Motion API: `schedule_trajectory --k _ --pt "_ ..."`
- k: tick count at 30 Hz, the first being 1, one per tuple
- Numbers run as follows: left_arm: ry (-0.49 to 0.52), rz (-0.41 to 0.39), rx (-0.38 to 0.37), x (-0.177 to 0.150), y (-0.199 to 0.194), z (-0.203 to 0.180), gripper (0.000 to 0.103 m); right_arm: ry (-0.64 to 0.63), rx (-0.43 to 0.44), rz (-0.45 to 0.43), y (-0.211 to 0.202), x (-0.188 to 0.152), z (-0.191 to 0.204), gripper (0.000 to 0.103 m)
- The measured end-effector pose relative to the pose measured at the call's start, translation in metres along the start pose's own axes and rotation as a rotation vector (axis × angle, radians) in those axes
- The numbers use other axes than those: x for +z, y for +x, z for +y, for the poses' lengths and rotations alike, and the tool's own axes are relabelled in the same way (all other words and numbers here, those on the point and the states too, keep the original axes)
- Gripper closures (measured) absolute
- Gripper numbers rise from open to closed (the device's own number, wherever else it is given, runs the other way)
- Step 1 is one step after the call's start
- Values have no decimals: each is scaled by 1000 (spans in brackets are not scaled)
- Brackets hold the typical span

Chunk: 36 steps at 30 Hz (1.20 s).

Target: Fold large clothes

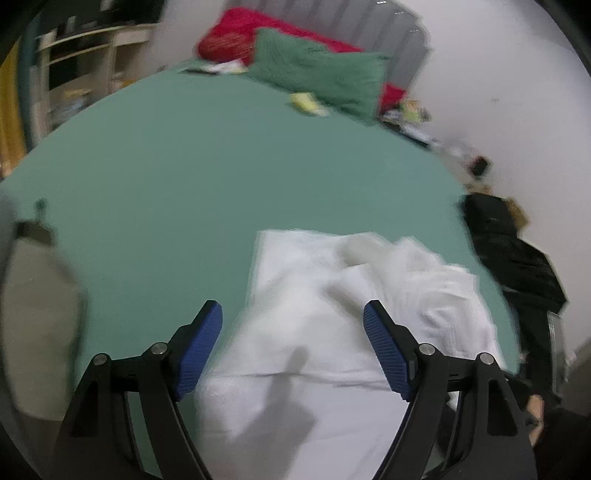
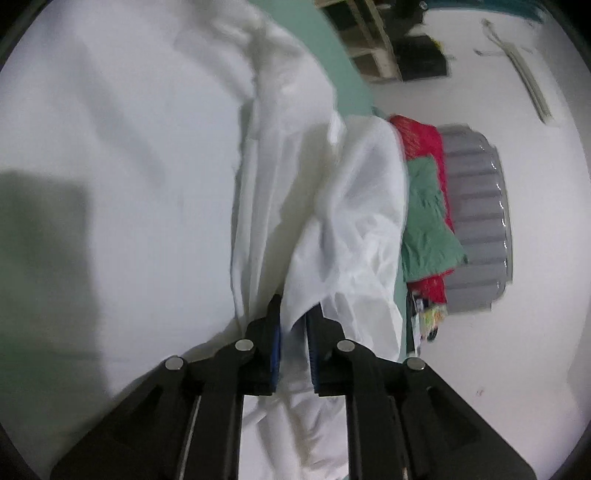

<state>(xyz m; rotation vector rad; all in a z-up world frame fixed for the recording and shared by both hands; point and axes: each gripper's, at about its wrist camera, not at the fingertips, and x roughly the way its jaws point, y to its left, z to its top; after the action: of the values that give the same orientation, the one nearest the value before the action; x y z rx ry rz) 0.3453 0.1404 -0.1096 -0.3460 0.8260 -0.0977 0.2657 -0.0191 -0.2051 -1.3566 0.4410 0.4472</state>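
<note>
A large white garment (image 1: pixel 317 317) lies on the green bed sheet (image 1: pixel 184 177), partly folded, with a bunched heap at its right side. My left gripper (image 1: pixel 293 314) hovers over its near part with the blue pads wide apart and nothing between them; its shadow falls on the cloth. In the right wrist view the same white garment (image 2: pixel 147 147) fills the left and centre. My right gripper (image 2: pixel 294 314) is shut on a fold of that white cloth, which runs up from between the pads in a draped ridge.
A green pillow (image 1: pixel 317 70) and a red blanket (image 1: pixel 236 33) lie at the bed's head against a grey headboard (image 1: pixel 369 26). A dark garment (image 1: pixel 509 251) hangs over the bed's right edge. Shelves (image 1: pixel 81 62) stand at the left. A beige cloth (image 1: pixel 33 314) is at the near left.
</note>
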Motion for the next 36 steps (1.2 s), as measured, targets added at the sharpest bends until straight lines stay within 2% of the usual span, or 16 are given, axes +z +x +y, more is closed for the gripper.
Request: schedule_trajectory --k 1,3,4,5,8,10,12,14,16,17,18,21,24,30,32,36 --pt "17 -5 -27 0 5 -10 22 35 23 -1 1 -3 -6 87" --pt "41 -7 -66 -2 15 -26 21 133 64 -8 -5 -9 -22 54" --pt "57 2 -73 -3 23 -34 22 207 99 -31 -12 -12 -32 42" --pt "71 20 -61 -4 33 -41 22 268 142 -56 -16 -19 -43 23" --pt "86 94 -17 -13 60 -51 22 483 244 -148 -38 -34 -66 20" --pt "111 126 -7 -20 68 -51 32 662 243 -189 -40 -47 -96 20" --pt "138 174 58 -26 74 -47 49 826 259 -201 -24 -57 -126 20" --pt "137 177 51 -26 73 -44 53 989 348 -144 23 -64 -152 20" --pt "136 173 55 -27 73 -41 54 1083 463 -140 58 -64 -157 35" --pt "138 174 64 -28 73 -39 54 1102 492 -124 76 -61 -158 53" --pt "141 179 69 -29 74 -38 55 1112 510 -88 85 -58 -151 78" --pt "138 223 73 -38 80 -32 54 1070 591 -33 99 -45 -130 101" --pt "141 220 52 -43 74 -28 54 1005 612 -24 91 -43 -117 102" --pt "57 198 -1 -37 38 -17 54 917 637 -82 27 -51 -92 102" --pt "40 167 -17 -33 26 -16 50 863 648 -96 9 -49 -79 102" --pt "35 113 -26 -28 20 -21 45 774 657 -46 -3 -52 -50 101"
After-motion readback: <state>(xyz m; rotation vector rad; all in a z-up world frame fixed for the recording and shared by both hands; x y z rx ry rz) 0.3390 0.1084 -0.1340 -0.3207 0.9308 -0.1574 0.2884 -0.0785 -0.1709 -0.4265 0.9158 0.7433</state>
